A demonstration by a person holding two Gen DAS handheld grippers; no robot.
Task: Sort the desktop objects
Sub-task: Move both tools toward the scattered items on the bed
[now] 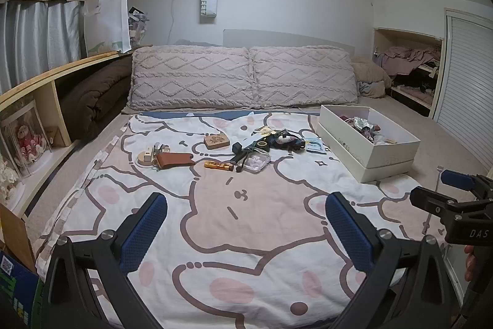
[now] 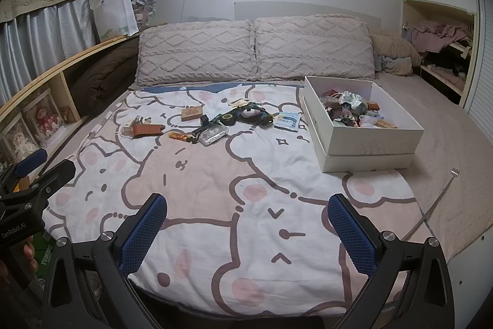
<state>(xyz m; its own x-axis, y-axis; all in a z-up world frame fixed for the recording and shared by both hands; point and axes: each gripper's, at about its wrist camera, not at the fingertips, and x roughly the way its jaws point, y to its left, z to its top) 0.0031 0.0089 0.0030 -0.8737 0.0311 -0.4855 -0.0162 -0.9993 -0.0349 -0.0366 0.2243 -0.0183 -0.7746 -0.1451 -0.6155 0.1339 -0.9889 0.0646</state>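
- Over the near edge of the bed (image 1: 456,150), I held the left gripper (image 1: 246,224) with its fingers spread wide and nothing between them.
- My right gripper (image 2: 246,224) hung over the same edge, fingers just as wide and empty.
- At the blanket's (image 2: 215,190) far end, near the pillows (image 1: 243,76), lay a scatter of small things: a brown case (image 1: 174,158), a wooden block (image 1: 216,141), a gold tube (image 1: 218,166), a clear case (image 1: 255,161) and a dark tangle (image 1: 282,141).
- A white box (image 2: 366,141) sat at the blanket's far right corner, partly filled with oddments.
- A back scratcher (image 2: 443,190) lay on the bare bed by the blanket's right edge.
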